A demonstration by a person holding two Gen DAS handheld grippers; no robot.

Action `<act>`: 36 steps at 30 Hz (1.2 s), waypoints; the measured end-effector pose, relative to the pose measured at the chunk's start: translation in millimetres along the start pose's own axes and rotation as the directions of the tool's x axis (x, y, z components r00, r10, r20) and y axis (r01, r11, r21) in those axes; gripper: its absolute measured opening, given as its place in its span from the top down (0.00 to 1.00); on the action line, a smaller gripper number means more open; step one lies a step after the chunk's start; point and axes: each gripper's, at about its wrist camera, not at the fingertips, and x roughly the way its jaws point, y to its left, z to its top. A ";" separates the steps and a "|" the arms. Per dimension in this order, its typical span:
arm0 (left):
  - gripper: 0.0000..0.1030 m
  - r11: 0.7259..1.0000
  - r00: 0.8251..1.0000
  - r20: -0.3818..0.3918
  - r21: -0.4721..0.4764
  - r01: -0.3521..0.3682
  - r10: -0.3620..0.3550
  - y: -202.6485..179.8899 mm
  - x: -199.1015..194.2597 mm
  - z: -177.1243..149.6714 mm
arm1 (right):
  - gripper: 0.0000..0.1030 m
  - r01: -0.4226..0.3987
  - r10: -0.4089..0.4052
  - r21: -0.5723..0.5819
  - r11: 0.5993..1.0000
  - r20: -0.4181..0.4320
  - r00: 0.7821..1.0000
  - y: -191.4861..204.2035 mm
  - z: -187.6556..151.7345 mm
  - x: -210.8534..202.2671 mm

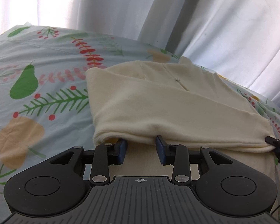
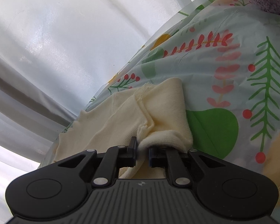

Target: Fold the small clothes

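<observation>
Right gripper (image 2: 141, 152) fingers pinching cream garment (image 2: 158, 112) fold, left gripper (image 1: 141, 147) astride hem

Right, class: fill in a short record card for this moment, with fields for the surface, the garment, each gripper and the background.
surface: bedsheet, pale blue with printed leaves, berries and pears
garment: cream garment, partly folded, near edge lifted off the sheet
left gripper: jaws apart, under the garment's near fold; whether the pads press on it cannot be told
right gripper: jaws nearly closed, cloth pinched between them at the garment's corner
background: white curtain
</observation>
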 end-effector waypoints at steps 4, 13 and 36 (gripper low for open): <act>0.61 0.999 0.999 0.029 0.022 0.023 -0.024 -2.5 -17.2 -0.4 | 0.82 -0.041 0.041 0.002 0.999 -0.040 0.998 0.9 -5.3 -16.7; 0.61 0.999 0.999 -0.008 0.009 -0.032 0.032 5.8 3.9 7.5 | 0.89 0.012 -0.014 -0.055 0.998 -0.035 0.999 5.9 -4.7 -11.6; 0.56 0.988 0.988 0.066 0.047 -0.146 0.143 -3.8 -18.1 19.9 | 0.80 0.142 -0.128 -0.459 0.877 0.062 0.990 55.5 -24.4 -39.5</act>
